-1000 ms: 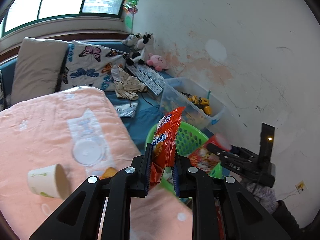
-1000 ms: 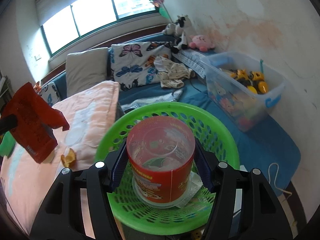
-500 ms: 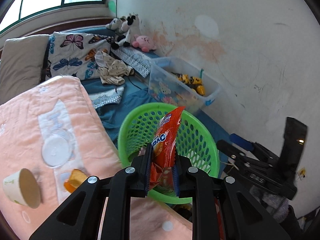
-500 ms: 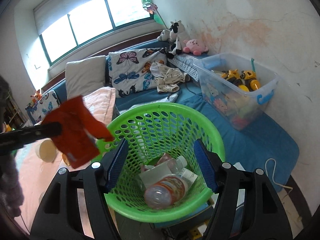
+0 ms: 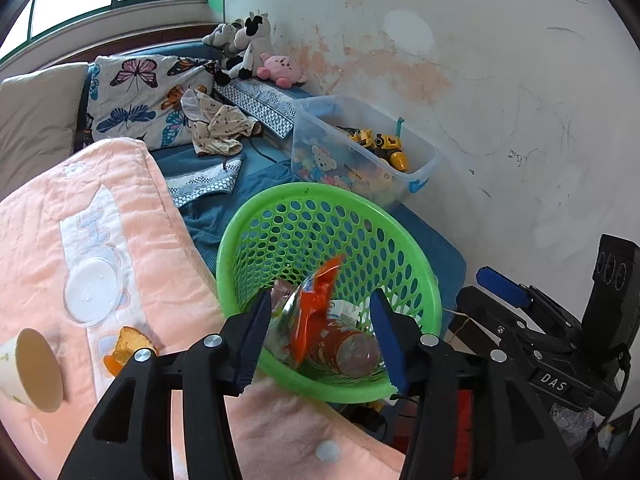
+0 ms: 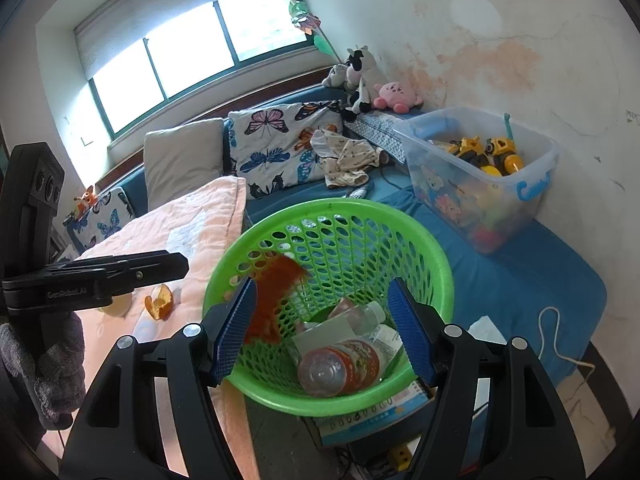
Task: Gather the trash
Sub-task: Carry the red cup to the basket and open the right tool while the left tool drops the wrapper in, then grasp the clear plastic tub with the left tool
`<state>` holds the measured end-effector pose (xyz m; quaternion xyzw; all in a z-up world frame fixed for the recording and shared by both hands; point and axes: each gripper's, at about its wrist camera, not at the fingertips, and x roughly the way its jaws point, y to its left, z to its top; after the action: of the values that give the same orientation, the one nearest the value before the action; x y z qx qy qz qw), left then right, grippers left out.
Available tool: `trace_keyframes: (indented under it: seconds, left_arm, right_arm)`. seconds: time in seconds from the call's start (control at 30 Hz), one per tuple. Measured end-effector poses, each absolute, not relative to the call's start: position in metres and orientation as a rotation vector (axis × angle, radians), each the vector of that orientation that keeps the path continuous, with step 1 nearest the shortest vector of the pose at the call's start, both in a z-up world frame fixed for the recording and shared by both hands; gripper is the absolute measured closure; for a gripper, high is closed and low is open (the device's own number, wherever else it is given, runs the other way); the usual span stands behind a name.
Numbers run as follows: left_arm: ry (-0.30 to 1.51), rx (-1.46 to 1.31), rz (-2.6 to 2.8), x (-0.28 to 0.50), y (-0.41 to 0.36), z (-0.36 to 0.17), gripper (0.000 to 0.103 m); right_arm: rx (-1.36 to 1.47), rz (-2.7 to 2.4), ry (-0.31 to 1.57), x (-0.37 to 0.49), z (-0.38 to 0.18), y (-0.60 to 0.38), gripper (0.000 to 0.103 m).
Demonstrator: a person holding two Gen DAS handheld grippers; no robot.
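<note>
Basket (image 5: pixel 424 276) holds one wrapper (image 5: pixel 312 312), two bottles; both grippers' jaws parted, left's just widened.

Daylight floods in from the window (image 6: pixel 192 48), which is blown out to white on my right feed. The wall (image 5: pixel 500 100) is evenly lit, with soft shadows only. Both fisheye views bend hard at the edges and end in dark corners. The wrapper (image 5: pixel 314 312) in the basket (image 5: pixel 240 236) is smeared by motion blur; everything else I see is sharp.
</note>
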<state>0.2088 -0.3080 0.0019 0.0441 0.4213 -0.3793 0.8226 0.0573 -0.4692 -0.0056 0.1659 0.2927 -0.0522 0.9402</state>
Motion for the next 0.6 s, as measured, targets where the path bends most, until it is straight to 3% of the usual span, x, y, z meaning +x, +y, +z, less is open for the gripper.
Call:
trace_keyframes:
  seconds: [0.23,0.6]
  left_arm:
    - [0.865,0.109,-0.765,0.196,-0.272,0.010,0.049]
    - [0.855,0.080,-0.691,0.176,-0.193,0.009,0.027]
  right_arm:
    - [0.332,-0.089,0.588,0.049,-0.002,-0.457,0.034]
    - [0.353,-0.038,0.572,0.041,0.002,-0.434,0.030]
